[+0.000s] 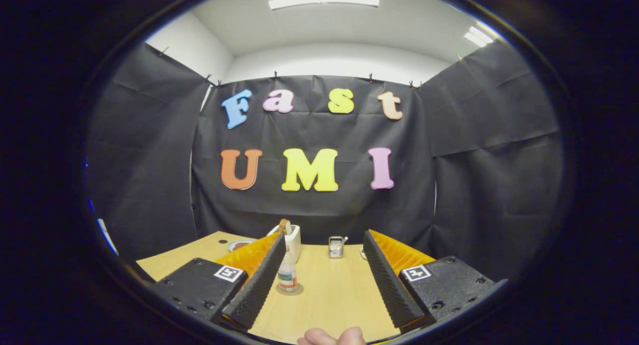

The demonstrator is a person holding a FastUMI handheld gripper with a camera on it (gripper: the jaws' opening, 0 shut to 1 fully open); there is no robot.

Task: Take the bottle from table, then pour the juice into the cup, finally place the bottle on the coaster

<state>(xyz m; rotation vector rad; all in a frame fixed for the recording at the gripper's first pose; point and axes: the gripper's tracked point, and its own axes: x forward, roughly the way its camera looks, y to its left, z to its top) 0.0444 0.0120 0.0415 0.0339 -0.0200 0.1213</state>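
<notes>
Above the table (pixel 329 290), the claw (pixel 324 280) gapes wide, holding nothing, the bottle (pixel 288 276) beside its left finger.

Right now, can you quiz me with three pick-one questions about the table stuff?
1. Where is the small bottle?
A. Lying flat by the far wall
B. Standing close against the left finger's inner side, in front of the cup
C. Inside the cup

2. What colour is the cup?
A. White
B. Blue
C. Green

3. What are the gripper's fingers doing?
A. Squeezing the bottle
B. Squeezing the cup
C. Spread apart, holding nothing

Answers:
1 is B: the small bottle stands upright on the wooden table, right by the left finger, with the cup beyond it.
2 is A: the cup's side is plainly white.
3 is C: the gripper has a wide gap of bare table between its fingers.
</notes>
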